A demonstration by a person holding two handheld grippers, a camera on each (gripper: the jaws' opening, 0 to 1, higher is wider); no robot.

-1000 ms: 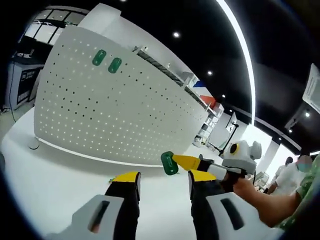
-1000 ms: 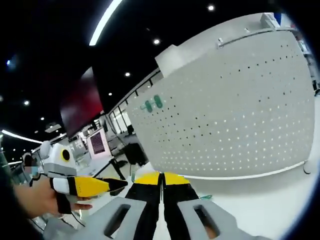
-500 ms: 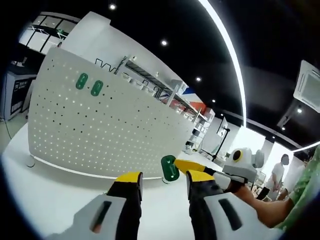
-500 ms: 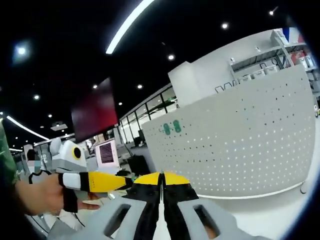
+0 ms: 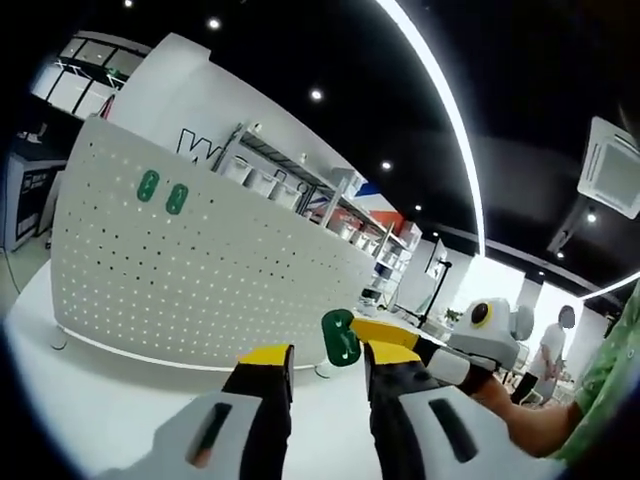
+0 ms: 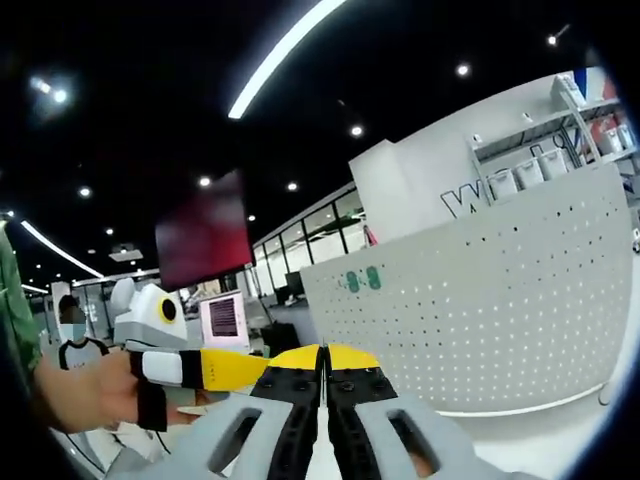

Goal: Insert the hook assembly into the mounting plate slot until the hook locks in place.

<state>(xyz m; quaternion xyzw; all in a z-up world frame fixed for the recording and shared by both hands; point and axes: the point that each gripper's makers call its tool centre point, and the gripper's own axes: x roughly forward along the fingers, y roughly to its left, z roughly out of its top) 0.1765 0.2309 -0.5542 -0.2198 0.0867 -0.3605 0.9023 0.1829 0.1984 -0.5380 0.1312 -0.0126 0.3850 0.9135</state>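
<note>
A white pegboard mounting plate (image 5: 200, 280) stands upright on the white table, with two green hook pieces (image 5: 162, 192) fixed near its upper left. My left gripper (image 5: 328, 358) is open in front of it, nothing between its yellow-tipped jaws. My right gripper (image 5: 392, 335) reaches in from the right, shut on a green hook assembly (image 5: 340, 338) that hangs in the air short of the board. In the right gripper view, my right gripper (image 6: 322, 358) has its jaws pressed together. The pegboard (image 6: 500, 290) and its green pieces (image 6: 362, 280) lie beyond, and the left gripper (image 6: 215, 368) is at left.
The white table (image 5: 100, 400) spreads below the board, whose foot (image 5: 58, 335) rests near the left edge. Store shelves (image 5: 300, 190) rise behind it. A person (image 5: 555, 345) stands far right. Screens (image 6: 205, 245) and a hand (image 6: 85, 395) are at left.
Both views have tilted up and drawn back, so the pegboard sits lower and smaller. My left jaws stand slightly closer together. The green hook stays held in the right gripper.
</note>
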